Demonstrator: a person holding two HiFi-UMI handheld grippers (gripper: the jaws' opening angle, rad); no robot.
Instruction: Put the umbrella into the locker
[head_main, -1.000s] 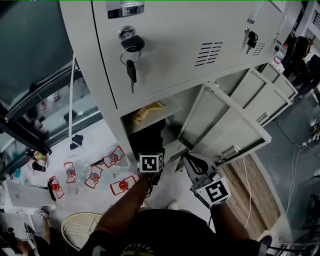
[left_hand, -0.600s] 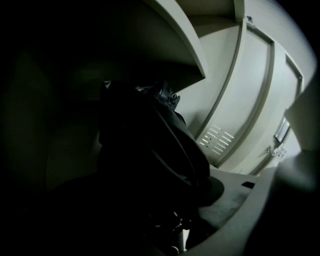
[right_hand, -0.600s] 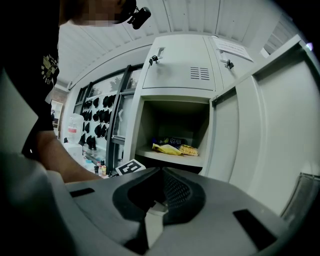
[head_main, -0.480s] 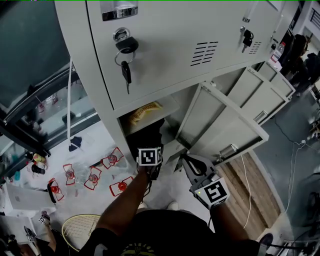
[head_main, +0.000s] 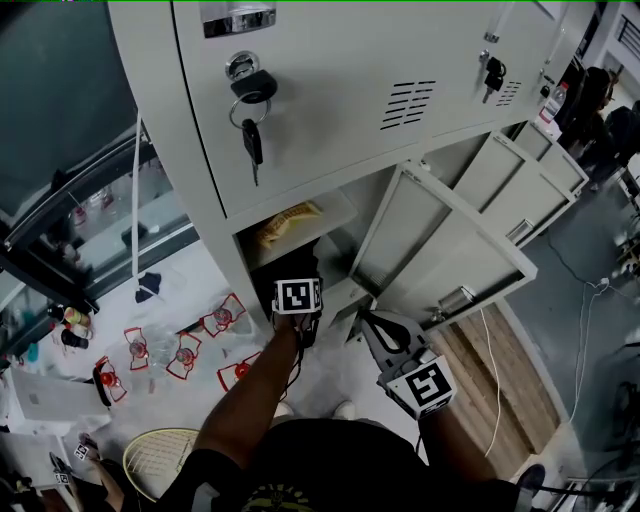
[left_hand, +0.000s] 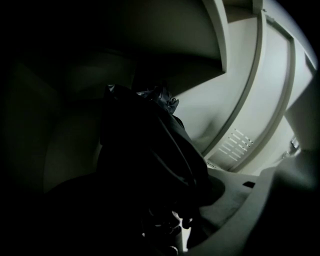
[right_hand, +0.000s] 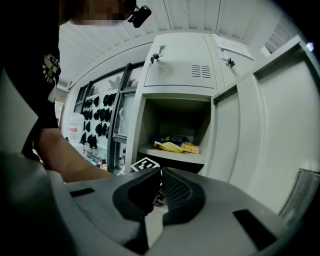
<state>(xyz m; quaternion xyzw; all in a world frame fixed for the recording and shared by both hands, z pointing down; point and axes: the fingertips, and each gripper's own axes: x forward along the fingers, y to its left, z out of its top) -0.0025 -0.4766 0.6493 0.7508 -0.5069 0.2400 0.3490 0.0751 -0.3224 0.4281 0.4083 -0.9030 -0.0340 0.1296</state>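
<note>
At frame centre, in locker (head_main: 440, 250) lower bay: black folded umbrella (left_hand: 150, 150), clamped in L gripper (head_main: 298, 290), long axis straight ahead into bay. R gripper (right_hand: 161, 182) pinched shut, empty, lower right, farther off.

My left gripper (head_main: 297, 305) in the locker (head_main: 330, 90) under the shelf (right_hand: 172, 155), umbrella (left_hand: 150, 150) ahead of it, snack packets (right_hand: 172, 146) above, door (head_main: 450, 250) and right gripper (head_main: 375, 325) to its right
</note>
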